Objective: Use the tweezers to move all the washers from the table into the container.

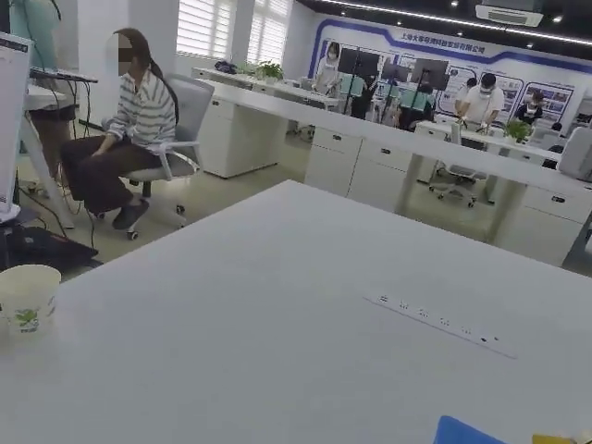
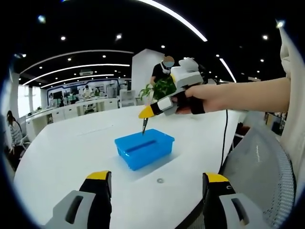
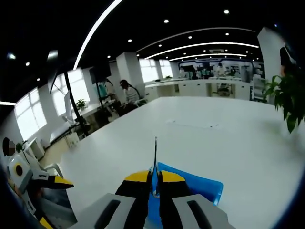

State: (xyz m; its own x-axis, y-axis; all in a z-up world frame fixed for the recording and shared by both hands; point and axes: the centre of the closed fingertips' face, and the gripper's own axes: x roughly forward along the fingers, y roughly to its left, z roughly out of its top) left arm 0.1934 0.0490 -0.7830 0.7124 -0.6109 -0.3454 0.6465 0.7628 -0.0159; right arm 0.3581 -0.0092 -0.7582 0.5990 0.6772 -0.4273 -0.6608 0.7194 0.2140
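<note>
In the head view we are looking across the white table [image 1: 231,305]. A paper cup [image 1: 28,296] is sitting near its left edge. A corner of the blue container [image 1: 467,432] is peeking in at the bottom.

In the left gripper view, the left gripper [image 2: 157,177] is hanging with its jaws wide apart, holding nothing. One washer [image 2: 160,181] is lying on the table just in front of the blue container, close to the table edge on our side. The right gripper [image 2: 147,112] is pointing the tweezers [image 2: 144,125] tip down over the middle of the blue container. We cannot tell if a washer is sitting in the tips.

In the right gripper view, the right gripper's jaws are squeezing tight on the tweezers, with the blue container right below.

We think we are dropping a washer in, or going for the next one. To do it well, we should be holding the tips inside the walls, then coming down slowly onto the washer from above. The edge is close there, so no pushing it off. Lots of bare table is lying beyond the blue container.
</note>
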